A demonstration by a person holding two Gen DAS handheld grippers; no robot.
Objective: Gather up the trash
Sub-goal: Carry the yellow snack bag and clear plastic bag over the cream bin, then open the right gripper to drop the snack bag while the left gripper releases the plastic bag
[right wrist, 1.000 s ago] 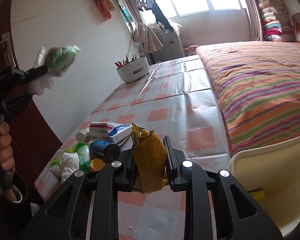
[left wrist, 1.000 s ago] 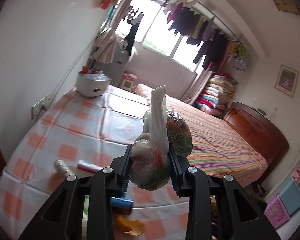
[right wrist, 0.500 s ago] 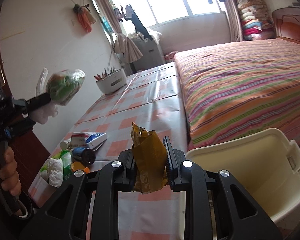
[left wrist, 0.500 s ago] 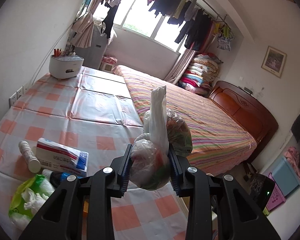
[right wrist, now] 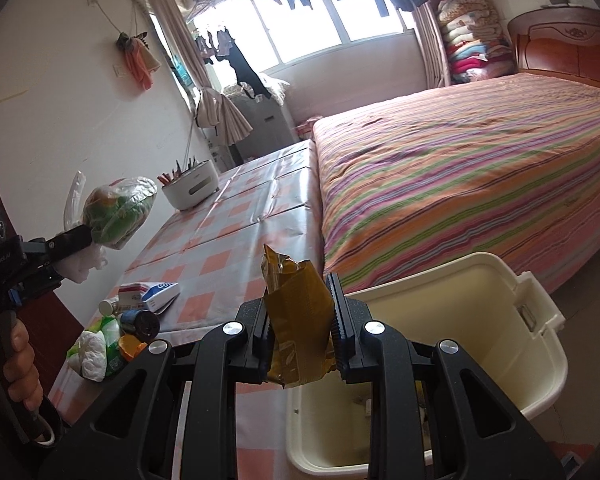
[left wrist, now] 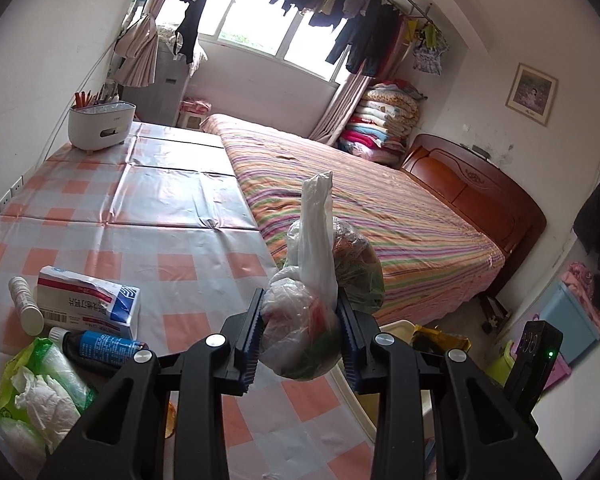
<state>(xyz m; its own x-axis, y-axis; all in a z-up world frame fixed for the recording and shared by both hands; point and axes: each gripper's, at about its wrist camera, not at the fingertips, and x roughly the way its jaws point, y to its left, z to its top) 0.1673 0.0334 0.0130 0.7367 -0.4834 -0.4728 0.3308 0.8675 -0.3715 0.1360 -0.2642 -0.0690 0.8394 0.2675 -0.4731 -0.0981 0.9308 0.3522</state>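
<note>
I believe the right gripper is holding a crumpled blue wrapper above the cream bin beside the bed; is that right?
Not quite: the wrapper is golden-brown, not blue. The right wrist view shows the right gripper clamped on it above the cream bin beside the bed.

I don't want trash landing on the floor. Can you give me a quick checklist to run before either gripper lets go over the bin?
1. Right gripper clamped on the yellow wrapper: ok.
2. Left gripper clamped on the knotted plastic bag: ok.
3. Cream bin open, with room inside: ok.
4. Wrapper directly over the bin mouth: cannot tell; it appears above the near rim.
5. Bag over the bin: not ok; in the right wrist view it hangs over the table's left side.
6. Table trash all collected: not ok; the blue bottle and other items remain.
</note>
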